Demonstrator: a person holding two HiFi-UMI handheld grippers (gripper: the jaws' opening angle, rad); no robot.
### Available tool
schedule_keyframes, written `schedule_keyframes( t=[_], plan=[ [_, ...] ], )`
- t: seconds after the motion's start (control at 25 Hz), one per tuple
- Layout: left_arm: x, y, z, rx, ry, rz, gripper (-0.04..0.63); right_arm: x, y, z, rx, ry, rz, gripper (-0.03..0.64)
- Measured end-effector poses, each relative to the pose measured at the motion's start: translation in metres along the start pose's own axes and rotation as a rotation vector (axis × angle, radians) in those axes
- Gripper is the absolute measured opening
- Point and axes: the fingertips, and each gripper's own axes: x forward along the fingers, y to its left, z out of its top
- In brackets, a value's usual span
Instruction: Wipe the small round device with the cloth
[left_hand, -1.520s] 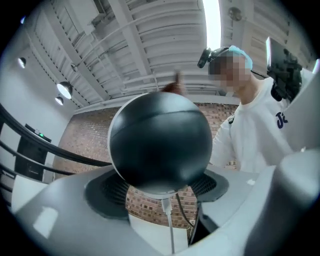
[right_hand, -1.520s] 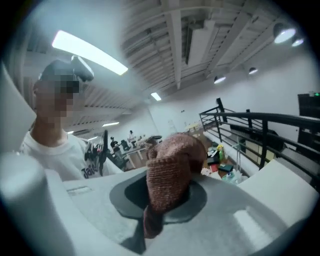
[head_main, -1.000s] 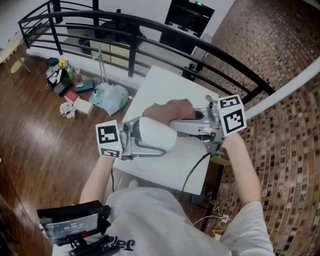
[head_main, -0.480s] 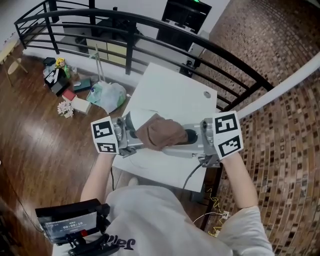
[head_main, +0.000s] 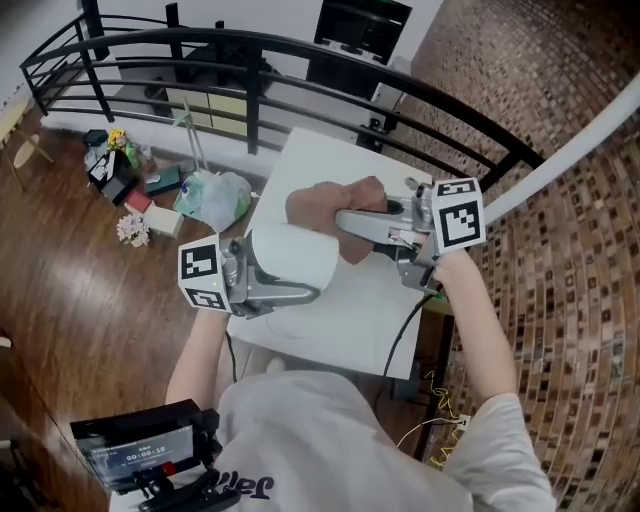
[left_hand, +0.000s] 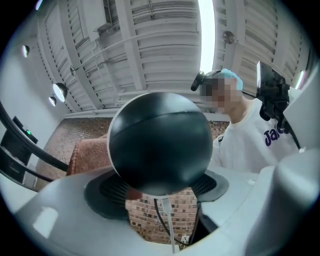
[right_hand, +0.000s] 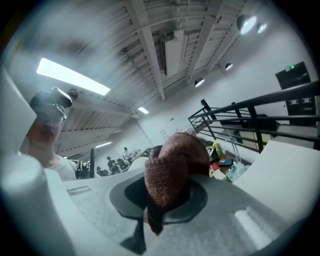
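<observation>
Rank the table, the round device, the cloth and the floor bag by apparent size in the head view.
1. table: clearly largest.
2. round device and cloth: about alike, unranked; both held up nearer the camera.
3. bag: looks smallest, but lies farther off on the floor.

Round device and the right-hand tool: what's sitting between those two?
The brown cloth, pinched by the right gripper, sits between it and the round device; the head view shows it.
</observation>
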Motion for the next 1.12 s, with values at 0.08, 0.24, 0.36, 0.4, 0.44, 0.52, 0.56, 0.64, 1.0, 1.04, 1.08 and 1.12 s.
schedule_keyframes(
  t=[0.08,0.24,0.36,0.4,0.44,0.52,0.56,0.64,1.0,1.04,1.08,1.12],
  plan=[
    [0.001,-0.001,-0.003,0.006,0.016,-0.006,0.388,0.009,0.012,-0.009,0.004,0.037,0.052,0.025],
    [0.000,0.004,-0.004,0.005,0.021,0.009,0.389,0.003,0.035,-0.003,-0.026,0.017,0.126,0.025],
    [-0.003,0.015,-0.002,-0.012,0.003,0.064,0.388,0.000,0.059,0.000,-0.090,0.022,0.161,0.025],
    [-0.004,0.019,-0.001,-0.020,-0.004,0.086,0.388,0.003,0.068,-0.003,-0.114,0.041,0.162,0.025],
    [-0.005,0.024,0.000,-0.031,-0.012,0.113,0.388,0.008,0.075,-0.008,-0.136,0.067,0.155,0.025],
    [-0.007,0.035,0.004,-0.067,-0.042,0.168,0.388,0.018,0.087,-0.024,-0.177,0.123,0.138,0.025],
    [-0.008,0.039,0.008,-0.088,-0.069,0.182,0.388,0.022,0.092,-0.033,-0.194,0.144,0.137,0.025],
    [-0.010,0.042,0.018,-0.123,-0.132,0.179,0.388,0.033,0.098,-0.048,-0.193,0.154,0.149,0.025],
    [-0.034,0.032,0.045,-0.306,-0.367,0.067,0.388,-0.010,0.068,0.012,-0.006,-0.387,0.153,0.025],
    [-0.034,0.030,0.048,-0.331,-0.394,0.042,0.388,-0.023,0.054,0.024,0.018,-0.447,0.110,0.025],
    [-0.033,0.027,0.050,-0.350,-0.416,0.022,0.388,-0.030,0.042,0.032,0.031,-0.482,0.070,0.025],
    [-0.032,0.025,0.051,-0.362,-0.431,0.010,0.388,-0.031,0.032,0.037,0.029,-0.493,0.033,0.025]
  ],
)
